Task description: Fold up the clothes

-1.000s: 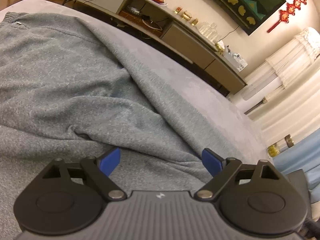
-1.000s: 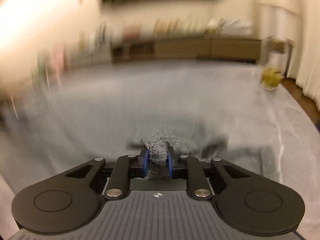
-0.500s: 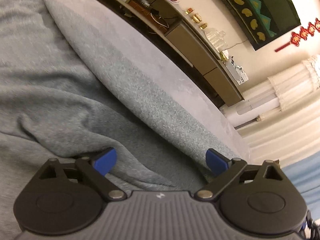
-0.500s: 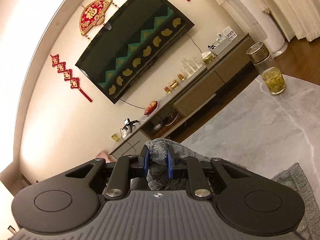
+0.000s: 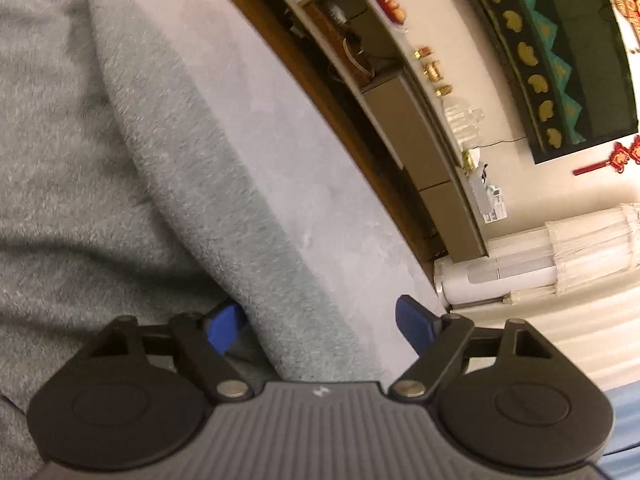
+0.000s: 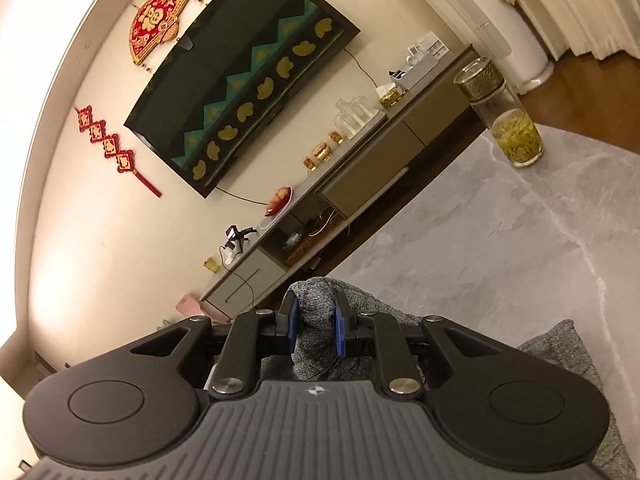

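Note:
A grey knit garment (image 5: 100, 152) lies spread over the grey marble table (image 5: 280, 128) in the left wrist view. My left gripper (image 5: 320, 326) is open; its blue pads straddle a raised fold at the garment's edge, the left pad (image 5: 224, 326) partly under the cloth. My right gripper (image 6: 314, 326) is shut on a bunched piece of the same grey garment (image 6: 316, 312) and holds it lifted above the table (image 6: 500, 240). More of the garment (image 6: 560, 352) shows at the lower right of that view.
A glass bottle of green tea (image 6: 504, 120) stands on the table's far right. Beyond the table edge runs a long low TV cabinet (image 6: 360, 176) with jars and a fruit plate, below a wall-mounted TV (image 6: 244, 80). White curtains (image 5: 580, 248) hang at the right.
My left gripper has moved forward onto the garment's edge fold and rolled sideways. My right gripper has lifted its pinched cloth up from the table and tilted upward toward the wall.

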Demonstrator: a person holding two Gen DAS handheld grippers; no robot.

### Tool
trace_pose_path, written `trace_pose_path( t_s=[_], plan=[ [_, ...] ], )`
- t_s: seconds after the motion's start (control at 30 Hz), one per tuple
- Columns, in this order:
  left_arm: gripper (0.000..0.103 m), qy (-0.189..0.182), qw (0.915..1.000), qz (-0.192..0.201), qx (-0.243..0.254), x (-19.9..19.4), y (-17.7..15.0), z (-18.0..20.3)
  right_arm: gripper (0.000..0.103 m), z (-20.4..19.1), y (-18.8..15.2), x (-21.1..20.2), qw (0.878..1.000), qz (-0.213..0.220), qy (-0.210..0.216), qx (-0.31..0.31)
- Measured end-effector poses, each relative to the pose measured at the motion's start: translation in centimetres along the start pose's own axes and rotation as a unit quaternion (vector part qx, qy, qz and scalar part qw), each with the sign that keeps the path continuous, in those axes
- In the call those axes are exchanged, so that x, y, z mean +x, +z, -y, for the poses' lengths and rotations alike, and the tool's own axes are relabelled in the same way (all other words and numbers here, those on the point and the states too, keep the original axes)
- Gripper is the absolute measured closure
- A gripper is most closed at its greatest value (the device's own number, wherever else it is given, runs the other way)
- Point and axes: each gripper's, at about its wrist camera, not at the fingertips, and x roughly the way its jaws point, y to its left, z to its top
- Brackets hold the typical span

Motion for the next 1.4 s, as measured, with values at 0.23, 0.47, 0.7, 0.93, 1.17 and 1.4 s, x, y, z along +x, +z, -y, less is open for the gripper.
trace_pose_path(
  t_s=[0.23, 0.47, 0.7, 0.93, 1.17, 1.4],
  plan=[
    [0.011, -0.034, 0.9987, -0.023, -0.029, 0.0, -3.1, -2.8, 0.084, 0.8, 0.6, -0.1, 1.0, 0.009, 0.009, 0.019],
    [0.074, -0.045, 0.999, -0.007, 0.003, 0.9, -0.5, -1.3, 0.084, 0.7, 0.6, -0.7, 1.0, 0.018, 0.009, 0.017],
    [0.101, -0.067, 0.9869, 0.034, 0.142, -7.5, -2.9, 3.6, 0.085, 0.4, 4.3, 1.8, 0.996, -0.006, -0.059, -0.067],
    [0.101, -0.047, 0.9724, -0.01, 0.228, -17.3, -15.0, -1.2, 0.085, -1.1, 0.9, -8.5, 0.976, -0.039, -0.035, -0.209],
    [0.101, 0.031, 0.9733, -0.06, 0.219, -13.0, -18.5, -2.9, 0.085, 7.7, -5.7, -7.1, 0.968, -0.16, -0.131, -0.143],
    [0.101, -0.038, 0.9662, 0.024, 0.254, -16.7, -14.8, 8.1, 0.085, 1.6, 2.3, -6.5, 0.972, -0.066, -0.088, -0.21]
  ],
)
